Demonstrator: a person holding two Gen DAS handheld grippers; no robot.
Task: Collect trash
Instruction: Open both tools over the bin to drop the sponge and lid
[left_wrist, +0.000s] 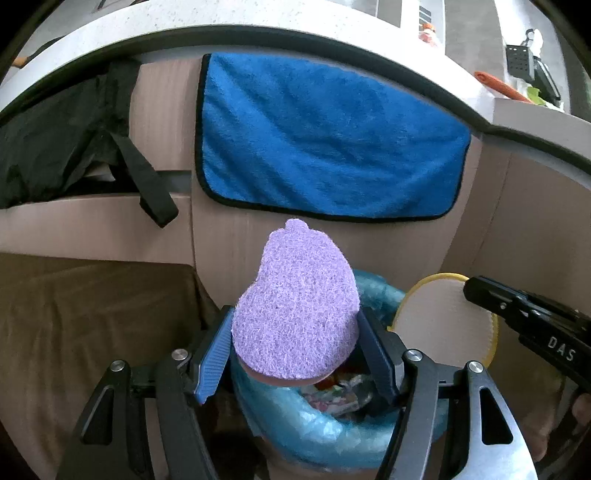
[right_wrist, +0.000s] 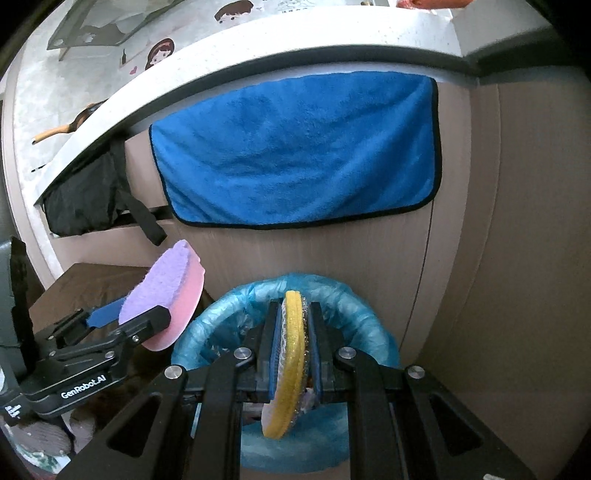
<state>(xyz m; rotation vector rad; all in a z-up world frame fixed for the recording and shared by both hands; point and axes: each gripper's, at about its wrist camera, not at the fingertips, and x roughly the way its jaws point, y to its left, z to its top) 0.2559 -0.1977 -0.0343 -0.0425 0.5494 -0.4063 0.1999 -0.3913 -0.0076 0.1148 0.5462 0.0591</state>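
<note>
Gripping a purple sponge (left_wrist: 295, 314) by its sides, the left gripper (left_wrist: 295, 354) holds it above the blue-lined bin (left_wrist: 325, 428), long axis pointing ahead toward the cabinet.

Right wrist view: the right gripper (right_wrist: 293, 343) clamps a yellow scrubber (right_wrist: 290, 362) edge-on, upright, over the bin's rim.

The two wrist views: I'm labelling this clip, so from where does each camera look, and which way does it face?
Left wrist: sits on the left gripper, looking forward and downward at the blue-lined bin below the blue towel; its jaws grip a purple sponge; the right gripper enters beside it.
Right wrist: sits on the right gripper, facing the same bin; its jaws are shut on a yellow sponge; the left gripper shows.
Shared: bin, towel, both sponges, cabinet front.
</note>
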